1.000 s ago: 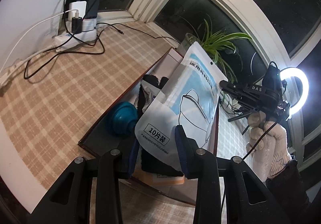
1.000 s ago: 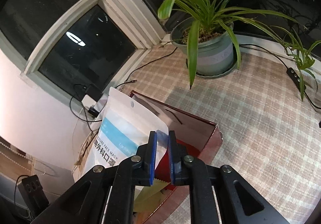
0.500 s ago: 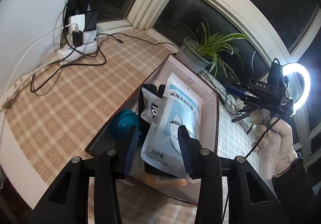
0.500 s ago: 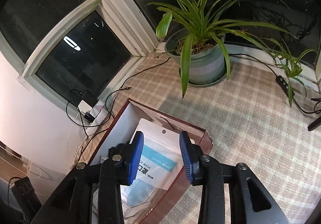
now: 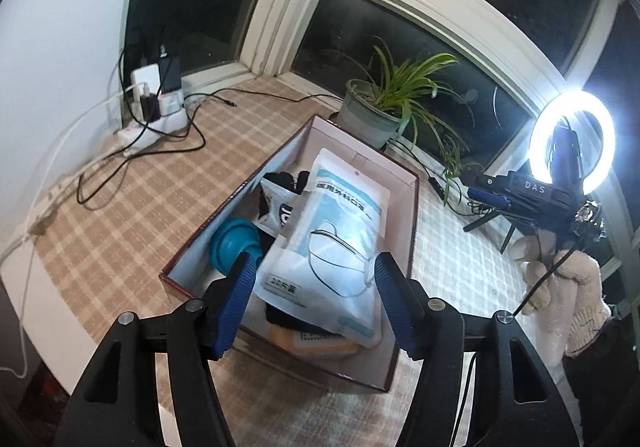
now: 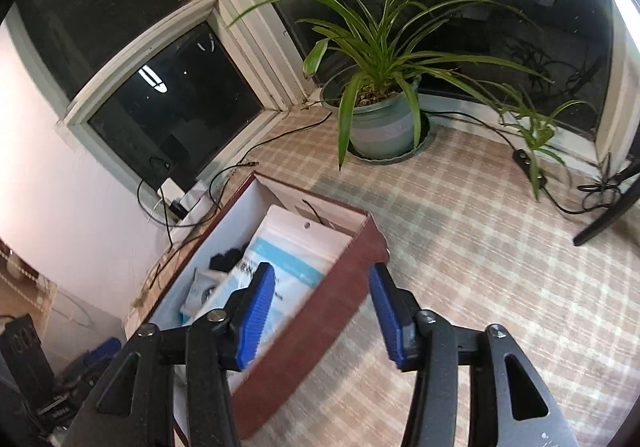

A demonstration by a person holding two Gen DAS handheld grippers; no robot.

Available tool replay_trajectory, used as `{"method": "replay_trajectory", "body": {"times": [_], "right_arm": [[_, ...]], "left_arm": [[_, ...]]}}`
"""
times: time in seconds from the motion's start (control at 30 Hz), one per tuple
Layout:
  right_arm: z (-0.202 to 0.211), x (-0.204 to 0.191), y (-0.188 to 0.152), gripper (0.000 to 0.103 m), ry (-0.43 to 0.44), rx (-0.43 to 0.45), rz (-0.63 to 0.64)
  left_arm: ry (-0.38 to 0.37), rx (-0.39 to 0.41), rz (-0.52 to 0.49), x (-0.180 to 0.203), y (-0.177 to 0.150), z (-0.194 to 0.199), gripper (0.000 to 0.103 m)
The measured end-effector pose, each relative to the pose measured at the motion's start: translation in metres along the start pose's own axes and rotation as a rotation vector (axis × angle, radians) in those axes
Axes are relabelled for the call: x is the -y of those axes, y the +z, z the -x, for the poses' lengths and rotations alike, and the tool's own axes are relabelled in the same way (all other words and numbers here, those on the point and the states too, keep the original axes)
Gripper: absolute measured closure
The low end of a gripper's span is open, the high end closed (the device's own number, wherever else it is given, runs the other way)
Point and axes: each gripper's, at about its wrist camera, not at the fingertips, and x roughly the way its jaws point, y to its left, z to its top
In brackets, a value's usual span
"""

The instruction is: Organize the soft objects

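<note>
A white and pale-blue face mask pack (image 5: pixel 334 247) lies flat on top of the things inside the dark red box (image 5: pixel 412 215), free of both grippers. My left gripper (image 5: pixel 314 301) hovers above the box's near end, its blue jaws opening, with nothing pressed between them. In the right wrist view the mask pack (image 6: pixel 288 259) rests in the red box (image 6: pixel 320 311). My right gripper (image 6: pixel 322 311) hangs over the box's right wall with its jaws opening and empty. A teal round object (image 5: pixel 234 243) and black soft items (image 5: pixel 286 181) lie under the pack.
A potted spider plant (image 6: pixel 380 119) stands beyond the box by the window. A white power strip with chargers and black cables (image 5: pixel 156 107) sits at the left. A lit ring light (image 5: pixel 572 145) and a gloved hand (image 5: pixel 568 287) with the other gripper are at the right.
Both grippers let go of the mask pack, which dropped flat into the box. Both jaws widened and both grippers drew back and up from the box.
</note>
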Motion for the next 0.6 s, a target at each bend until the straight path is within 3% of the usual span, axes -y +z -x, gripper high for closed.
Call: {"method": "replay_trajectory", "body": {"times": [0.03, 0.37, 0.6], "right_arm": [[0.008, -0.001, -0.006, 0.044, -0.003, 0.011, 0.017], [0.063, -0.005, -0.051, 0.038, -0.017, 0.062, 0.085], [0.108, -0.01, -0.086, 0.037, -0.05, 0.118, 0.162]], "left_arm": [[0.005, 0.002, -0.008, 0.003, -0.001, 0.002, 0.041], [0.095, 0.051, -0.095, 0.049, -0.023, 0.036, 0.028], [0.149, 0.092, -0.127, 0.077, -0.041, 0.062, 0.027]]}}
